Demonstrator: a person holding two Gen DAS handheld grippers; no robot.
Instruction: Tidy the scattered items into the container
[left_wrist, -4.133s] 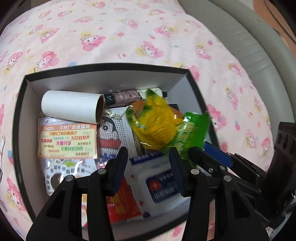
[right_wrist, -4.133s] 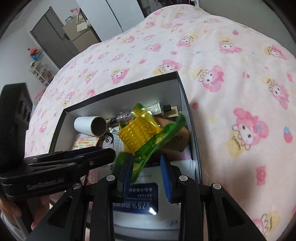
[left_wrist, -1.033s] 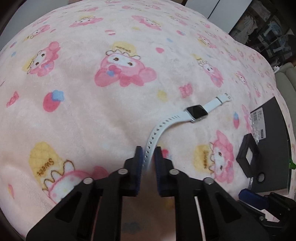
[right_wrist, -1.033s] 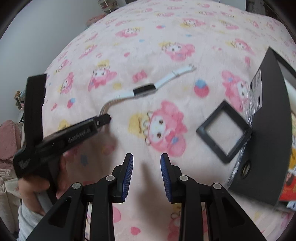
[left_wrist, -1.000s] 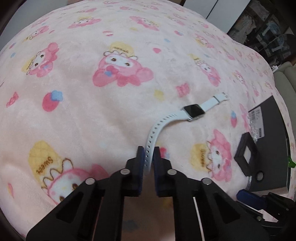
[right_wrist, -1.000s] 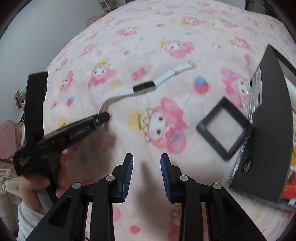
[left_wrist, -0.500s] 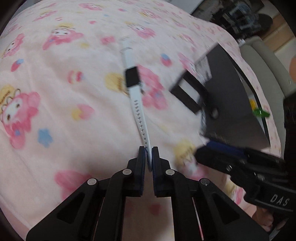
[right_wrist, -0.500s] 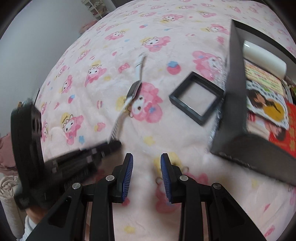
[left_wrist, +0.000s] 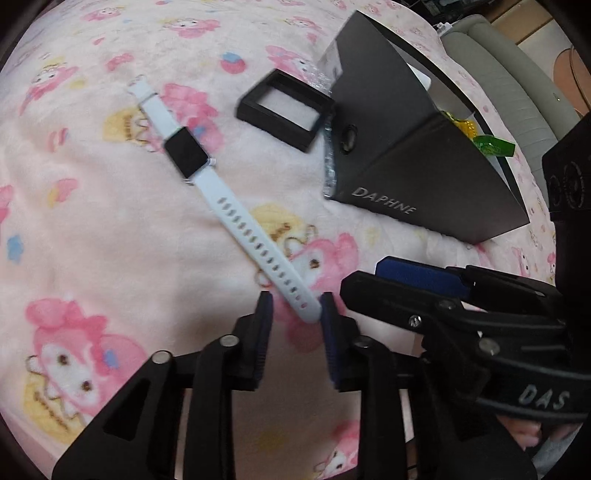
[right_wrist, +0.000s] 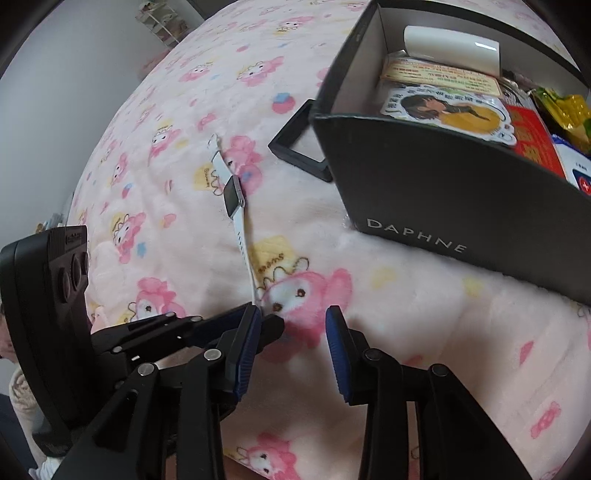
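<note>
On the pink cartoon-print bed cover (left_wrist: 110, 236), the white smartwatch (left_wrist: 207, 177) lies flat and stretched out, apart from the black DAPHNE box (right_wrist: 461, 206), which sits to its right. Between watch and box rests a small black square frame (left_wrist: 284, 110), touching or nearly touching the box wall.

Left gripper (left_wrist: 295, 314): jaws set at a moderate gap, not clamped. The perforated strap end lies between them, against or very near the right jaw; contact cannot be confirmed. The watch's long axis runs from this strap tip diagonally away and to the left, with the dark face about midway and the buckle end farthest off.

Right gripper (right_wrist: 291, 321): jaws wide and holding nothing, poised over bare cover just beside the left gripper's tip.

The left gripper is the nearer tool. Judged from this layout, the next move depends on closing across the strap's thin width at the near end, then carrying the watch rightward into the box, which already holds several items.
</note>
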